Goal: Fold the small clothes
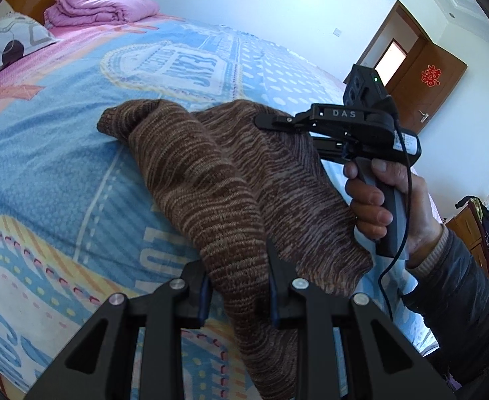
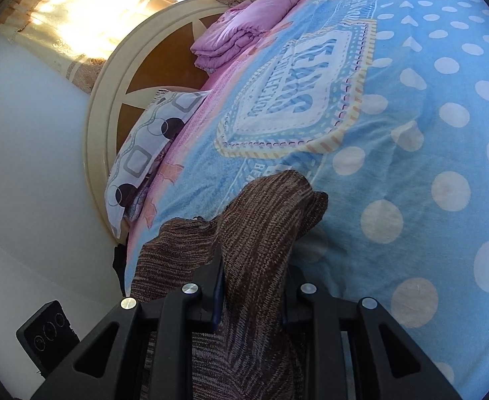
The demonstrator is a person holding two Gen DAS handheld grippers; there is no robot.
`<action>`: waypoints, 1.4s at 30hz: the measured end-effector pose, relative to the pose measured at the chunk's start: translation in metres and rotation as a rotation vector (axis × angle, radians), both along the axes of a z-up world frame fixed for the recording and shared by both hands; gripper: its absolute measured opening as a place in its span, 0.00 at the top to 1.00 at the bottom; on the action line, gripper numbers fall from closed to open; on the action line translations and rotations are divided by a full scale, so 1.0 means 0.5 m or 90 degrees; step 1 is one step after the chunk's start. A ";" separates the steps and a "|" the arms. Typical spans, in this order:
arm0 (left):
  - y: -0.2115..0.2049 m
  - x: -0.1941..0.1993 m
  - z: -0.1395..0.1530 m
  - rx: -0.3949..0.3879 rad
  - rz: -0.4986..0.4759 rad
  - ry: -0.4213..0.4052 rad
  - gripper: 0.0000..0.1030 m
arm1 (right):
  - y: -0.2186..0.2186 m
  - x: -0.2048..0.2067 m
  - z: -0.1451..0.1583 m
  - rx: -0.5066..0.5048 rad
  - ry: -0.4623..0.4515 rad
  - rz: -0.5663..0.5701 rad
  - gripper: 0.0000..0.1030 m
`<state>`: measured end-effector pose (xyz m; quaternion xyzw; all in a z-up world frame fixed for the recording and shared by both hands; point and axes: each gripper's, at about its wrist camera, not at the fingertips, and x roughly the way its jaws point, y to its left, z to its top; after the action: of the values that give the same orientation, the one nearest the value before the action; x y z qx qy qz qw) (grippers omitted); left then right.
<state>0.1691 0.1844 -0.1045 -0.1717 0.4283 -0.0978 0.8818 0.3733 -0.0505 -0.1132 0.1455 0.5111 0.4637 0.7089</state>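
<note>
A brown striped knit garment (image 1: 217,180) lies bunched on the blue patterned bedspread (image 1: 61,153). My left gripper (image 1: 237,286) is shut on one end of it, the cloth running between the fingers. My right gripper (image 1: 278,123), seen in the left wrist view with the hand on its handle, is shut on the garment's far edge. In the right wrist view the right gripper (image 2: 253,296) holds the brown knit (image 2: 261,233), which drapes forward over the bedspread (image 2: 411,166). The held parts are lifted a little off the bed.
A folded pink quilt (image 1: 101,5) and a patterned pillow (image 1: 7,40) lie at the head of the bed by the round headboard (image 2: 111,100). A wooden door (image 1: 428,80) stands open at the right. A black device (image 2: 47,333) sits beside the bed.
</note>
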 end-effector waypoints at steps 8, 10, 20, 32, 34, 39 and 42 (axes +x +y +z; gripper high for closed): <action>0.007 -0.002 -0.030 0.001 0.007 0.017 0.73 | 0.009 0.005 -0.026 -0.024 0.005 0.002 0.75; 0.005 -0.003 -0.036 0.006 0.007 0.018 0.72 | 0.004 0.006 -0.033 -0.023 0.009 -0.001 0.74; 0.020 -0.012 -0.039 0.006 0.033 0.010 0.58 | -0.023 0.000 -0.057 -0.011 0.040 -0.024 0.62; 0.073 -0.009 0.009 0.093 0.140 -0.067 0.21 | -0.210 -0.212 -0.013 -0.052 -0.016 0.003 0.48; 0.085 0.012 -0.020 0.128 0.172 -0.029 0.07 | -0.210 -0.248 -0.019 -0.126 -0.062 -0.012 0.78; 0.096 -0.006 -0.048 0.121 0.166 -0.032 0.05 | -0.245 -0.302 -0.017 -0.165 -0.116 -0.039 0.85; 0.100 -0.012 -0.054 0.103 0.171 -0.042 0.04 | -0.263 -0.320 -0.029 -0.149 -0.139 -0.059 0.85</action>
<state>0.1630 0.2344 -0.1316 -0.1525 0.3785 0.0505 0.9115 0.2131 -0.1822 -0.1277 0.0343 0.4746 0.3807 0.7929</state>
